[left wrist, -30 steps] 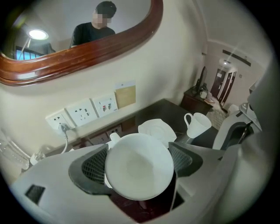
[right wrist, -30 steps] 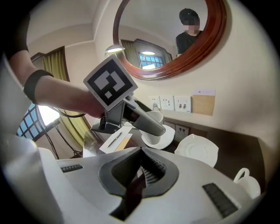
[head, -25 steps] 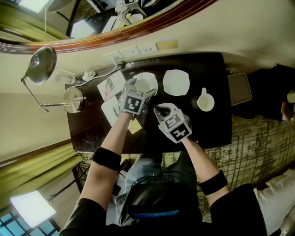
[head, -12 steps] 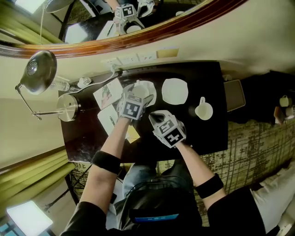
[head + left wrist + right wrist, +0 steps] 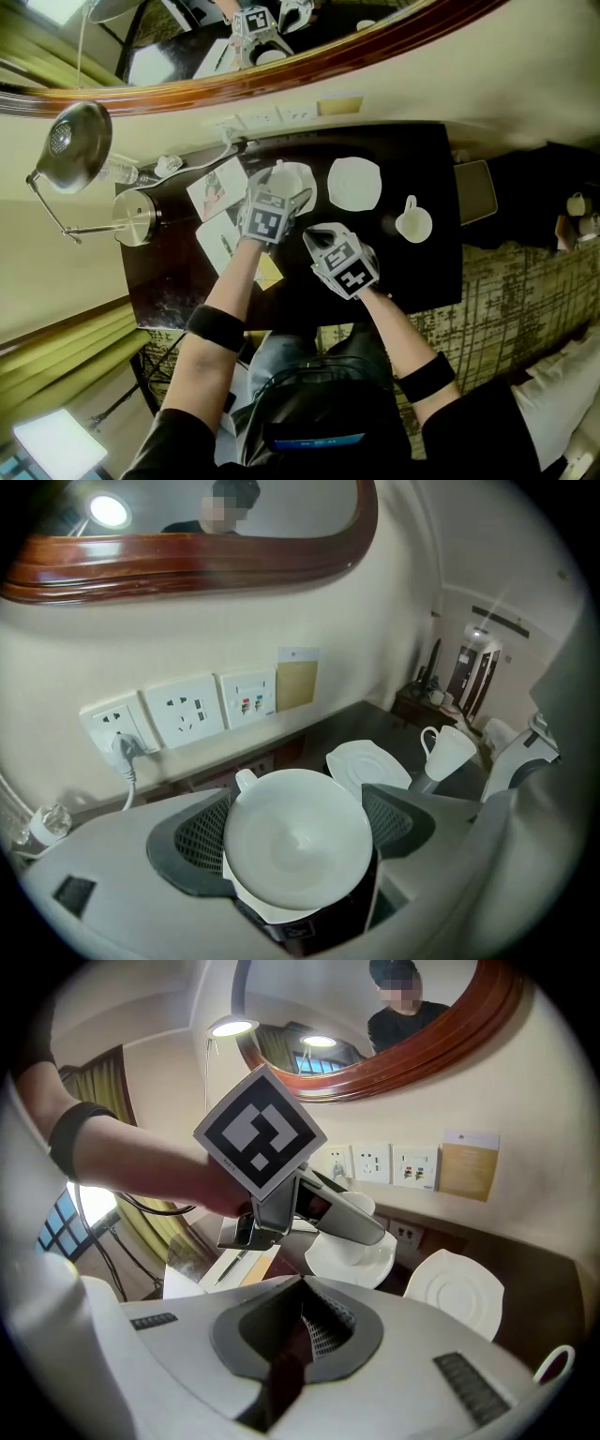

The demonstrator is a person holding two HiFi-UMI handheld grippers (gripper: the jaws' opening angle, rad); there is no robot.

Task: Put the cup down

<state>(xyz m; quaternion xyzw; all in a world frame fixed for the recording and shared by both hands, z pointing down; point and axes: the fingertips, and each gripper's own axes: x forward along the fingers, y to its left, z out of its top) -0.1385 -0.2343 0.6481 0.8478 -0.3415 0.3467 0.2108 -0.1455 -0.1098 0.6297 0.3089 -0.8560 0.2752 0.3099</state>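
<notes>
Left gripper (image 5: 279,192) clamped wide across white cup (image 5: 298,841), rim up, held level so it lands flat. Cup right over saucer (image 5: 349,1262) on counter (image 5: 412,272); touching or not, unclear. Right gripper (image 5: 300,1321) closed, empty, just beside, likely parked clear of the set-down.

Dark desk (image 5: 427,272) below me, its far edge against the wall. At the far middle sit two white saucers side by side: the left saucer (image 5: 342,1274) and, just to its right, the right saucer (image 5: 354,183), bare. Further right a spare white cup (image 5: 413,223) stands upright on the desktop. At the left end is the lamp base (image 5: 136,217). Between the base and the saucers lie a far printed card (image 5: 217,187) and a near printed card (image 5: 223,242). A yellow note (image 5: 269,272) lies nearer me.
</notes>
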